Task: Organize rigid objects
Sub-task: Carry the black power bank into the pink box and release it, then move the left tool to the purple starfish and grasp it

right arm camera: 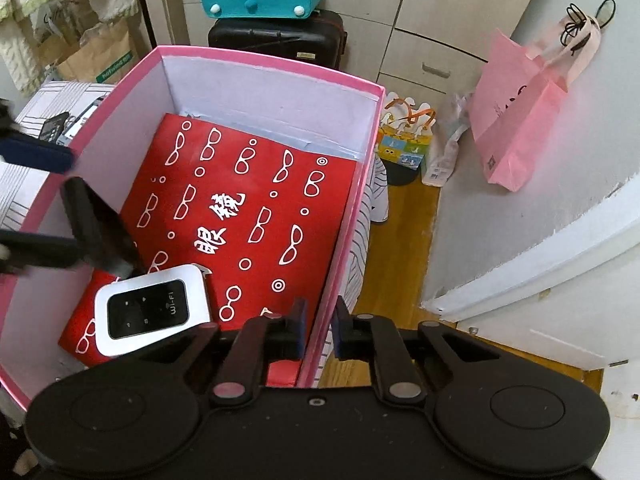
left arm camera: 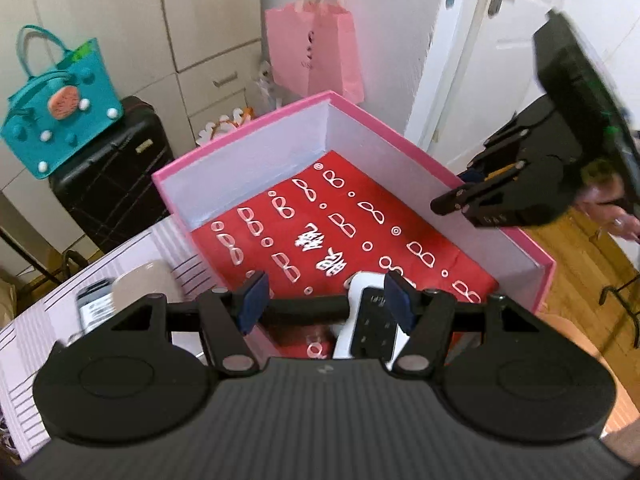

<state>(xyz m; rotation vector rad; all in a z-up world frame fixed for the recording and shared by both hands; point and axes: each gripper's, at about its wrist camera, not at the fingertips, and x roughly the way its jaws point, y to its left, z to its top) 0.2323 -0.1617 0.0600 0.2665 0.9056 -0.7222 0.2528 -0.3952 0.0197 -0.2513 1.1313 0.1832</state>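
A white Wi-Fi router with a black screen [right arm camera: 152, 308] lies flat on a red glasses-print bag [right arm camera: 248, 208] in the near corner of the open pink box [right arm camera: 280, 70]. My left gripper [left arm camera: 326, 300] hangs open above that corner. The router [left arm camera: 372, 320] shows below and between its blue pads, close to the right one, and neither pad presses on it. The right wrist view shows the left gripper's fingers [right arm camera: 96, 236] just over the router. My right gripper [right arm camera: 321, 326] is shut at the box's right wall. The pink rim shows in its narrow gap, and I cannot tell whether it touches.
The box [left arm camera: 240, 136] stands on a striped cloth [left arm camera: 80, 248] that also holds a beige object [left arm camera: 140, 284] and a dark gadget [left arm camera: 94, 304]. Behind are a black suitcase [left arm camera: 116, 176], a teal bag [left arm camera: 60, 120] and a pink paper bag [left arm camera: 316, 52]. Wooden floor [right arm camera: 400, 240] lies to the right.
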